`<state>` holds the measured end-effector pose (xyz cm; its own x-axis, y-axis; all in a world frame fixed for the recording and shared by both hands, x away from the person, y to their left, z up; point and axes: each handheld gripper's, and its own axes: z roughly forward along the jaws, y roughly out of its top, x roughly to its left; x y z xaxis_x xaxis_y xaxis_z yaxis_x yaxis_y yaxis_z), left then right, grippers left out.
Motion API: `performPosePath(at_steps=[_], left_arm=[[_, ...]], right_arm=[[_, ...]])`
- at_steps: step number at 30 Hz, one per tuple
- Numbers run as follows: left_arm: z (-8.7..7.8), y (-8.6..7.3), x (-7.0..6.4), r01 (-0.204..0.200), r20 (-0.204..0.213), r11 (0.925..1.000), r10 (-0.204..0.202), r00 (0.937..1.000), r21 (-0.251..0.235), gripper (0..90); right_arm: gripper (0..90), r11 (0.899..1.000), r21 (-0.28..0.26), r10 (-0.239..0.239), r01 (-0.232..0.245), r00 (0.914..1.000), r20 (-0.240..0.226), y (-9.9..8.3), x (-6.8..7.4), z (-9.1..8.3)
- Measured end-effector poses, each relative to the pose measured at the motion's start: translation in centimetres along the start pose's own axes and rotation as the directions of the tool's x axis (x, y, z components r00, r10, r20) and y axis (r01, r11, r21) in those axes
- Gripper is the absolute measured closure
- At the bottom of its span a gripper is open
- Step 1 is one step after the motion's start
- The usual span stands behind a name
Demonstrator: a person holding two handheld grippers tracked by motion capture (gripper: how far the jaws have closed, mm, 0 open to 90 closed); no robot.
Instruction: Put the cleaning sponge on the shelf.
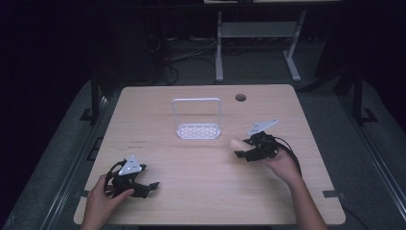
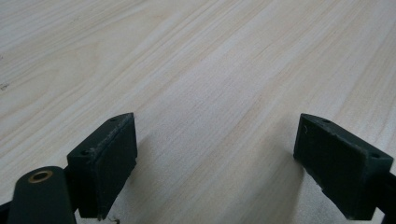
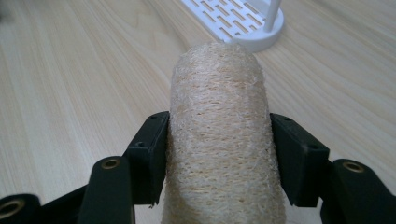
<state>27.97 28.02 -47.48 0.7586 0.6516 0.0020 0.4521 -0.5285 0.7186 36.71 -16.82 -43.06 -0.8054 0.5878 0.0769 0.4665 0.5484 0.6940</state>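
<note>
gripping loofah (image 3: 219,140), pale wood table (image 1: 191,182), seemingly dark room

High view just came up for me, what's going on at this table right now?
A person works at a wooden table with a tool in each hand. The right tool is shut on a beige loofah roll, its jaws pressing both sides, and it points toward the white rack with a slotted base and tall handle standing mid-table. The roll is not in the rack yet. The left tool sits low over bare wood at the near left, jaws wide apart and holding nothing.
</note>
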Motion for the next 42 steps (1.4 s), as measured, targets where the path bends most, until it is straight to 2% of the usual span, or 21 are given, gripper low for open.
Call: performPosePath(at_steps=[17, 29, 42], left_arm=[[0.0, 0.0, 0.0, 0.004, 0.0, 1.0, -0.004, 1.0, -0.002, 12.9], [0.0, 0.0, 0.0, 0.004, 0.0, 1.0, -0.004, 1.0, -0.002, 12.9], [0.0, 0.0, 0.0, 0.001, 0.0, 1.0, -0.001, 1.0, -0.002, 12.9]], right_arm=[[41.1, 0.999, -0.016, -0.034, 0.034, 0.9994, -0.011, 3.2, 1.2, 2.5], [41.0, 0.999, -0.026, -0.023, 0.023, 0.9997, 0.002, 4.0, 1.4, 3.9], [41.0, 0.999, -0.033, -0.032, 0.032, 0.9994, 0.013, 6.2, 2.2, 5.1]])
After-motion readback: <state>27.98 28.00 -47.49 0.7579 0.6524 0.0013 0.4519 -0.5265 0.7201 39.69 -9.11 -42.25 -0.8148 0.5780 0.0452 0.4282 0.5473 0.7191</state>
